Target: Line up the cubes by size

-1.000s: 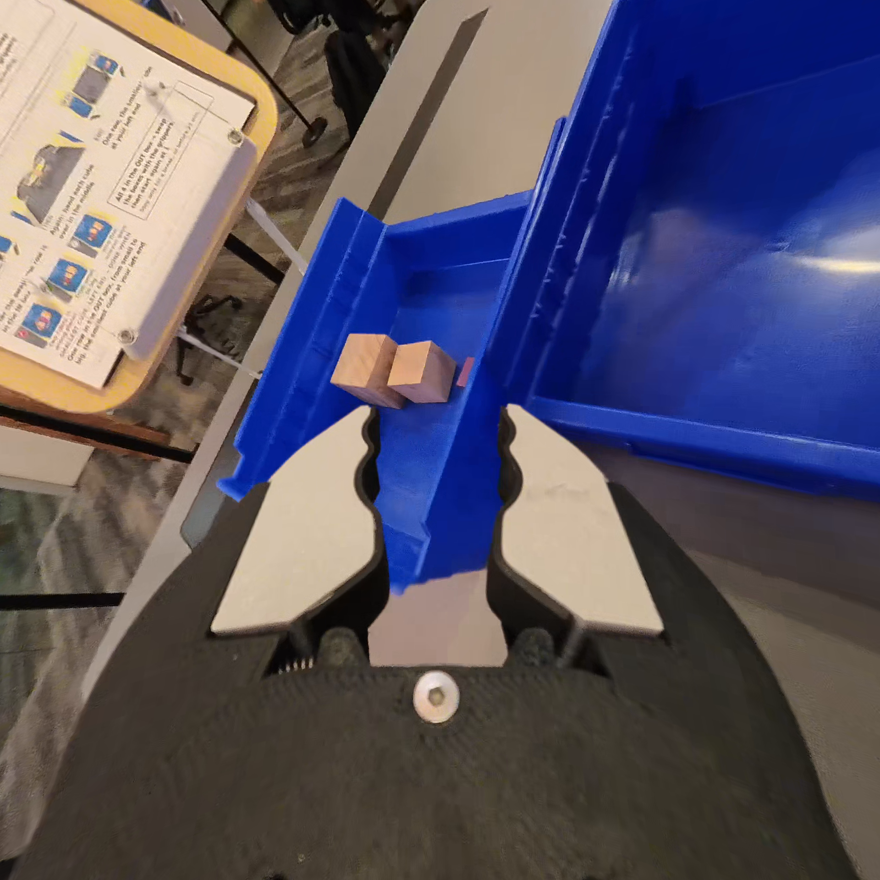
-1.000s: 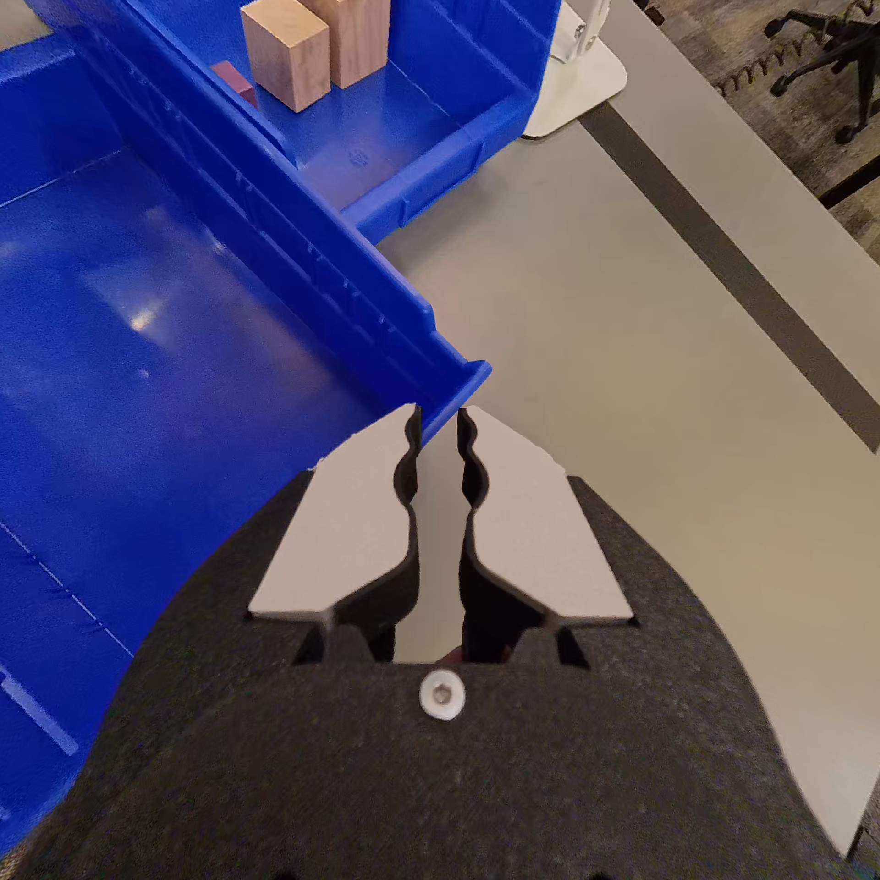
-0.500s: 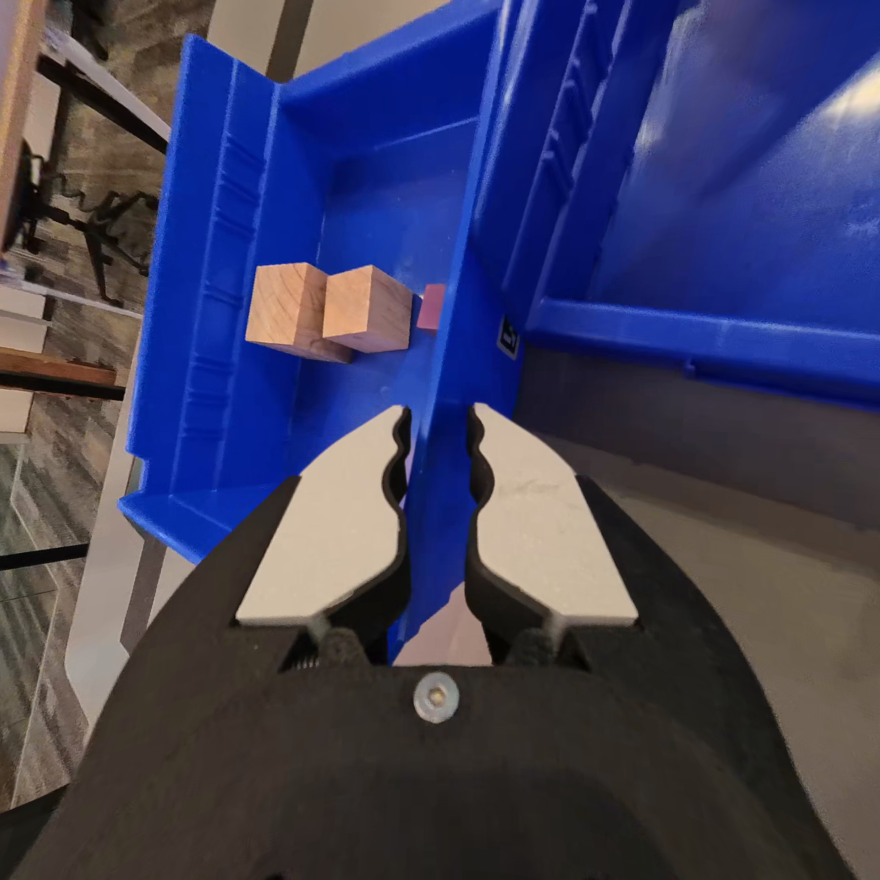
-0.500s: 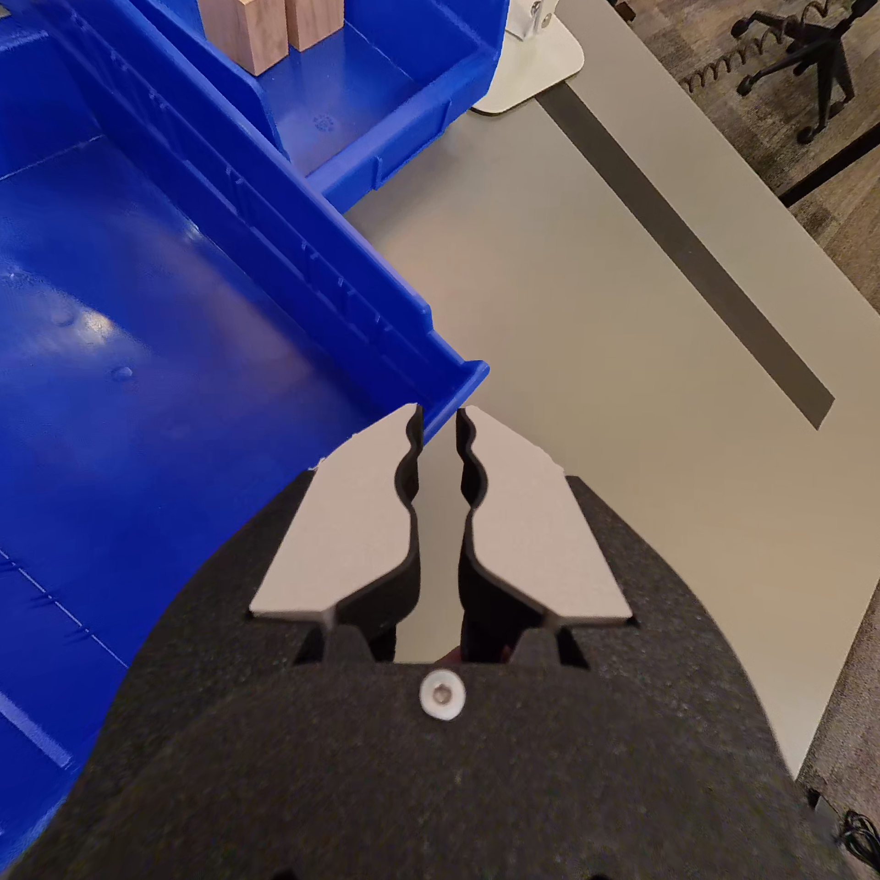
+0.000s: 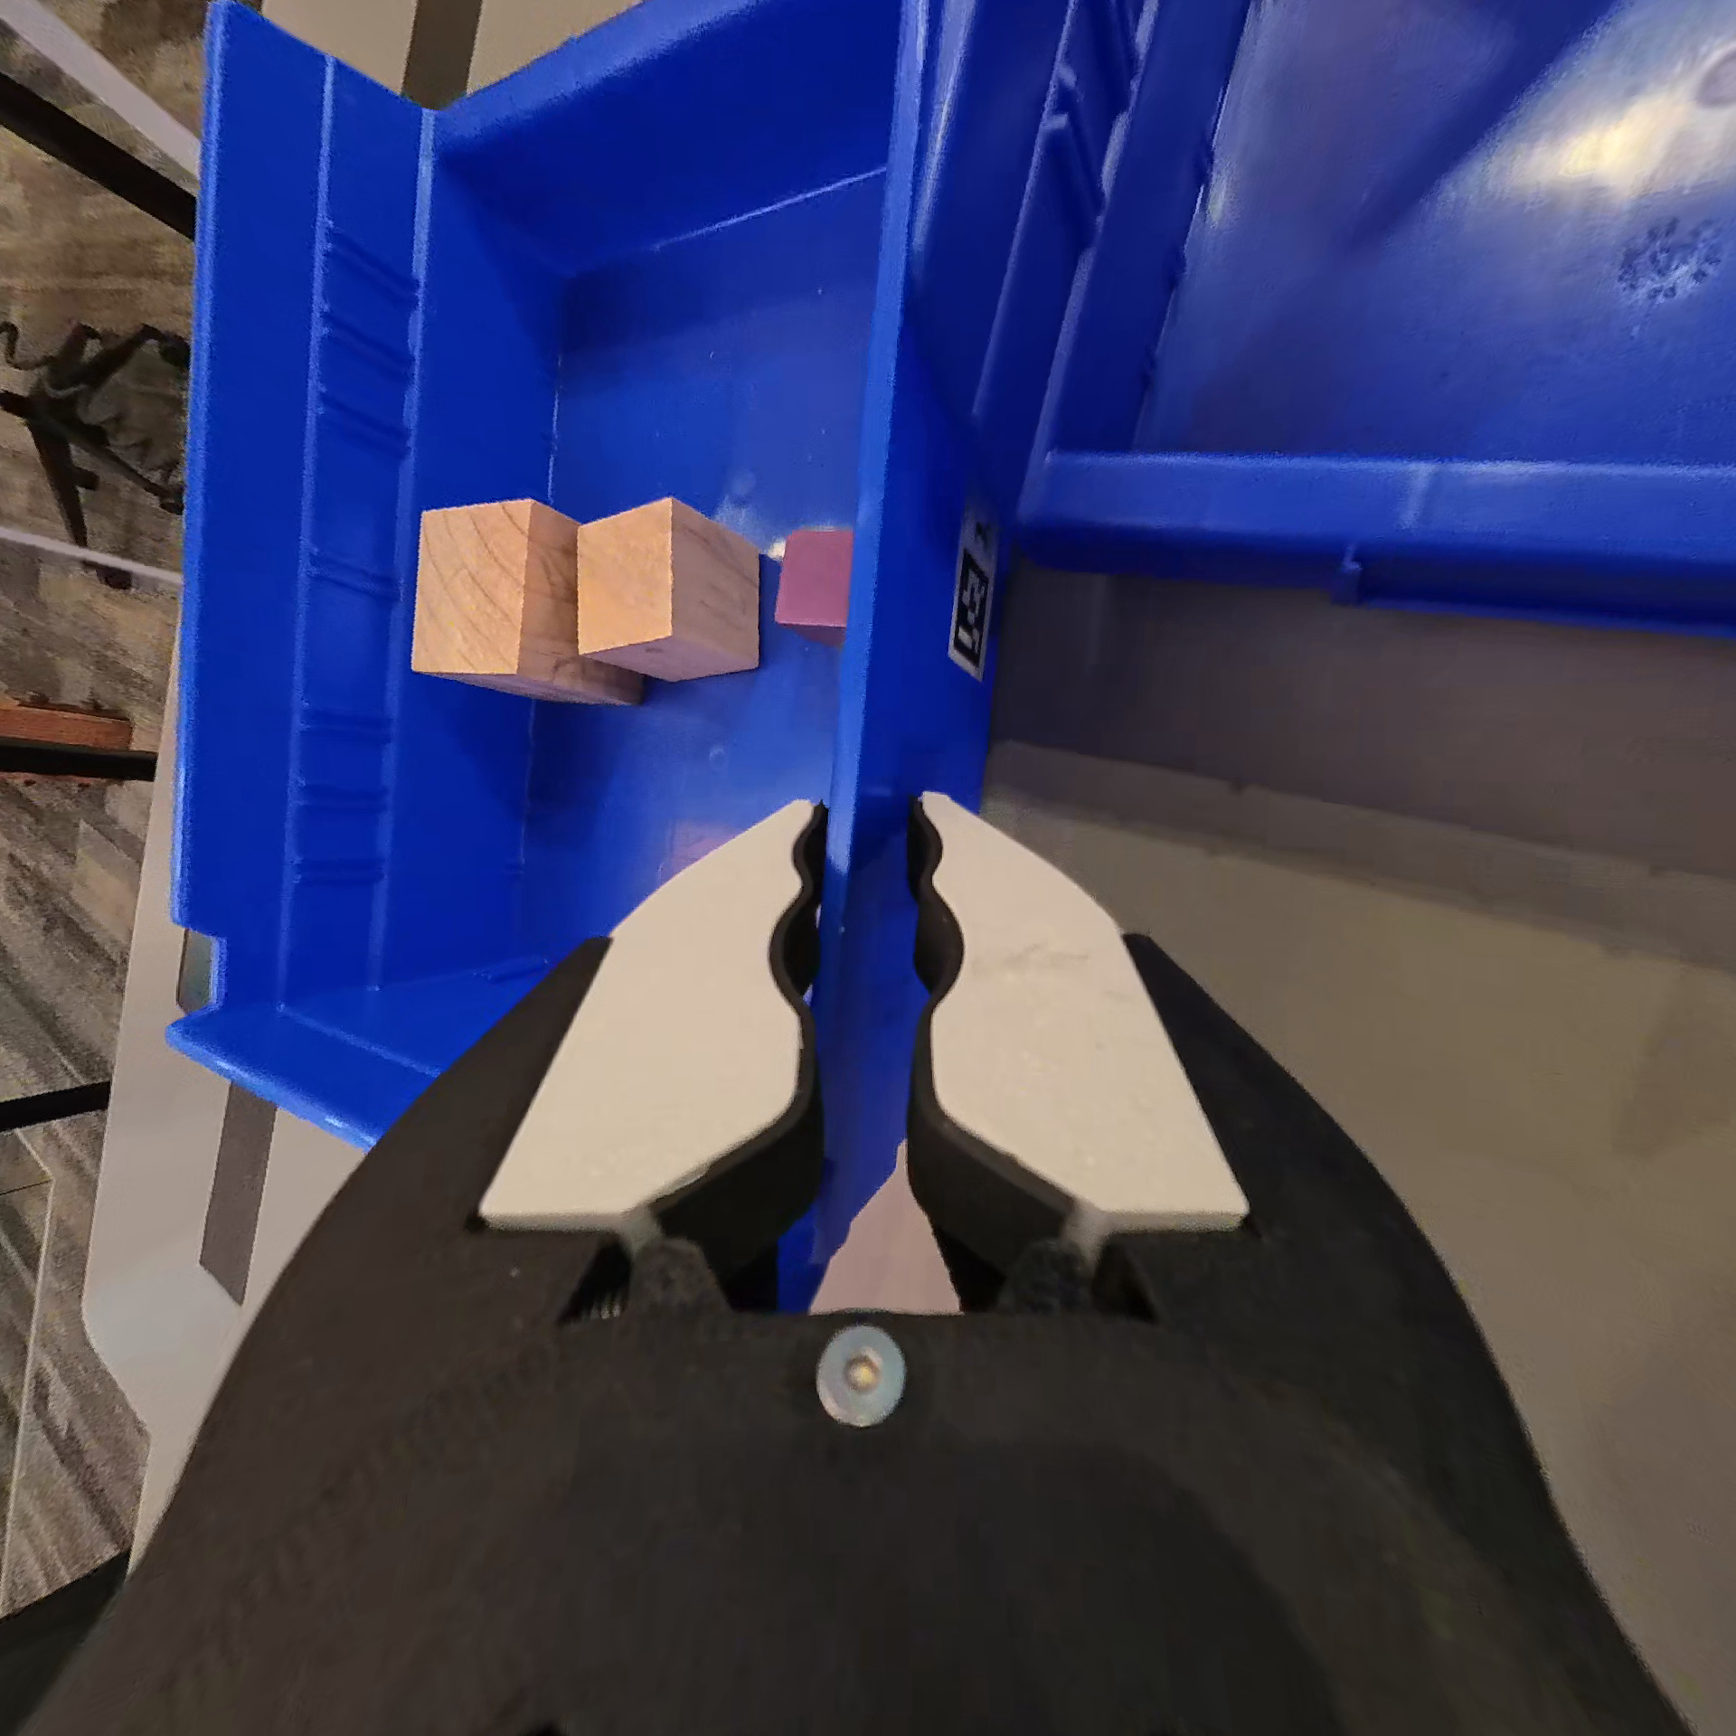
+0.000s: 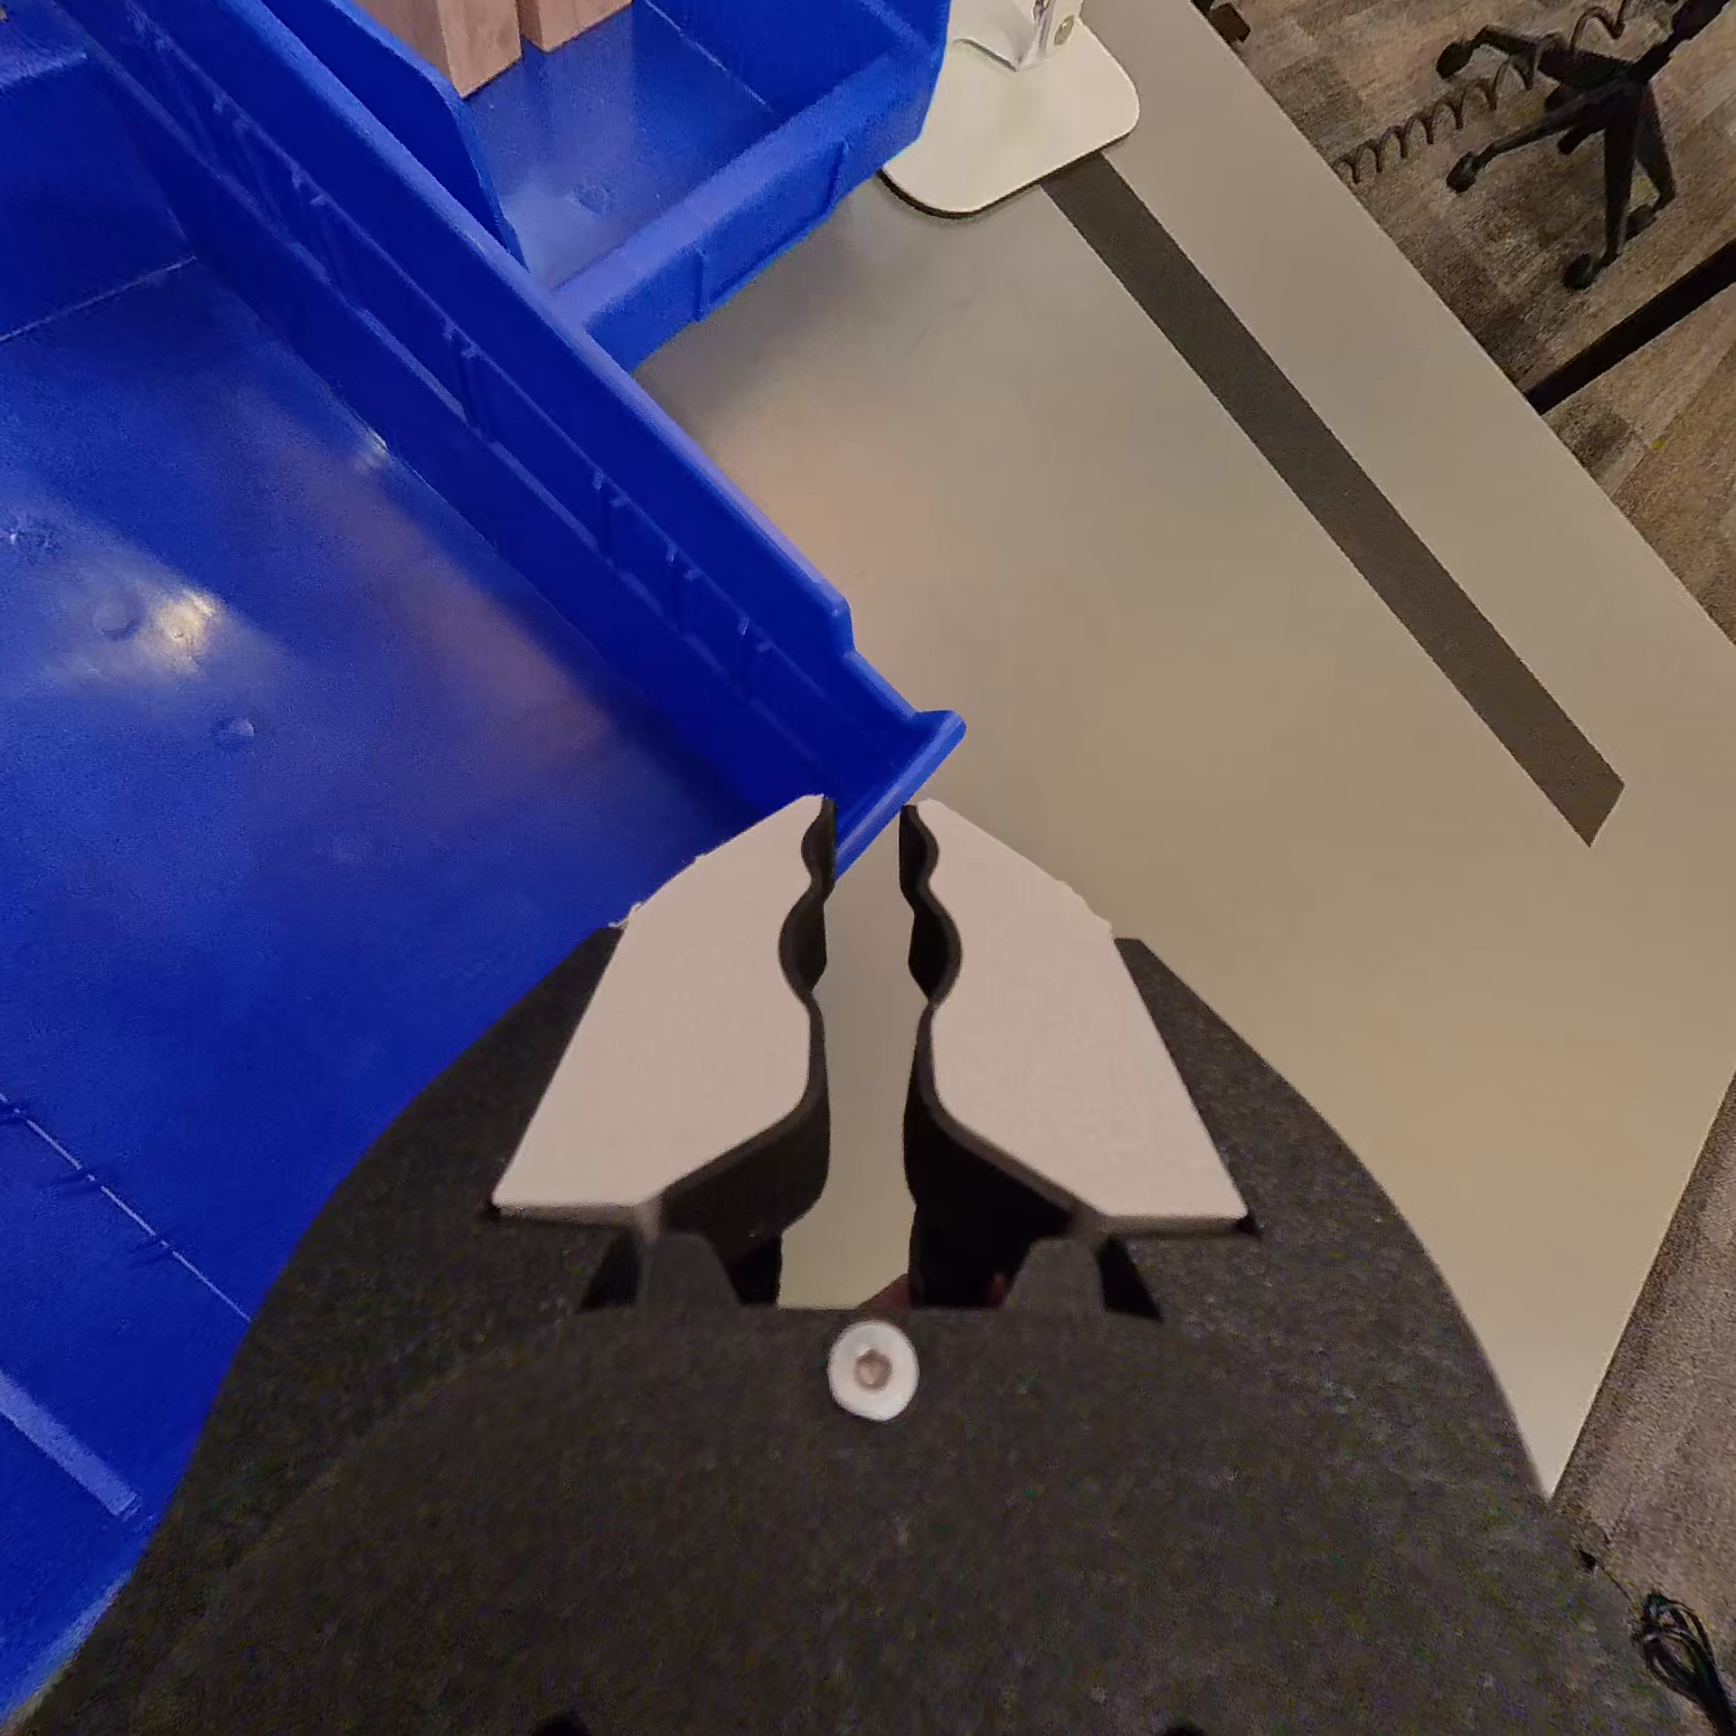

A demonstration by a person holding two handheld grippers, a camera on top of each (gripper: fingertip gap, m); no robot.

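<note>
Left gripper (image 5: 864,817): clamped on small blue bin (image 5: 874,564) side wall | cubes (image 5: 582,601): inside bin, far-left of fingertips, apart | right gripper (image 6: 864,817): narrow, grasp undetermined, large bin (image 6: 902,751) corner.

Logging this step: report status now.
Left gripper clamped on small blue plastic bin's side wall. Right gripper at large blue bin's corner. Two wooden cubes, small pink cube rowed inside.
</note>
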